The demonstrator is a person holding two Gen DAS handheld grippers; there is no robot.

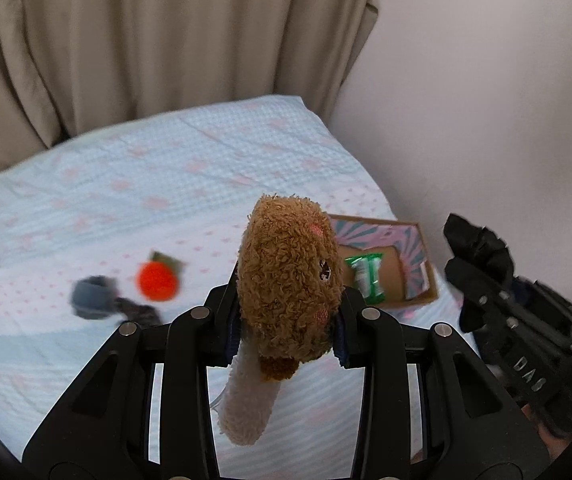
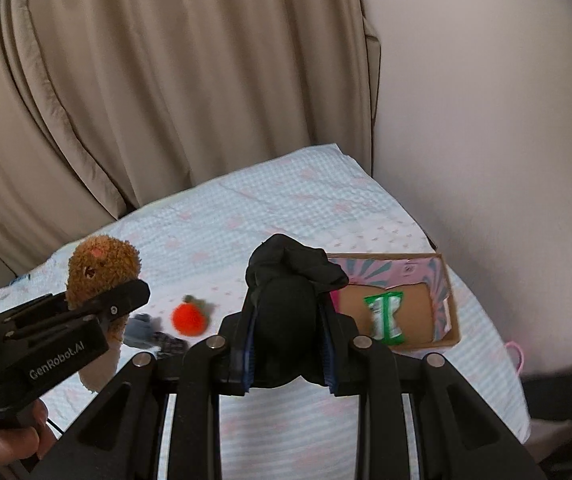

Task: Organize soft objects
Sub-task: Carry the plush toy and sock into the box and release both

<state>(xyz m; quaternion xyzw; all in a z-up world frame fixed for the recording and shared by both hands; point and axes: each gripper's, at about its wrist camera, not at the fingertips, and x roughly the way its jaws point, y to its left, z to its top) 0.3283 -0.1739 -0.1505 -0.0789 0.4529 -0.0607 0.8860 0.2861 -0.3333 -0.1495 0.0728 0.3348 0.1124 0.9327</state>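
Left tool (image 1: 291, 320), seen from its own wrist camera, pinches a curly brown plush toy (image 1: 289, 276) above a bed (image 1: 166, 168). The toy's cream, terry-textured limb hangs below the jaws. On the checked blue bedspread lie a fuzzy orange ball (image 1: 157, 280) and a grey sock (image 1: 94, 296). A shallow cardboard box (image 1: 417, 264) sits near the bed's right edge, holding a crinkly green packet (image 1: 365, 276).

From the right wrist camera, the right tool (image 2: 287, 344) grips a bundled black cloth (image 2: 289, 300), soft and rumpled. The box (image 2: 441, 300) lies just beyond it.

Both items appear mid-carry; the next move likely calls for lowering each into the box and releasing.
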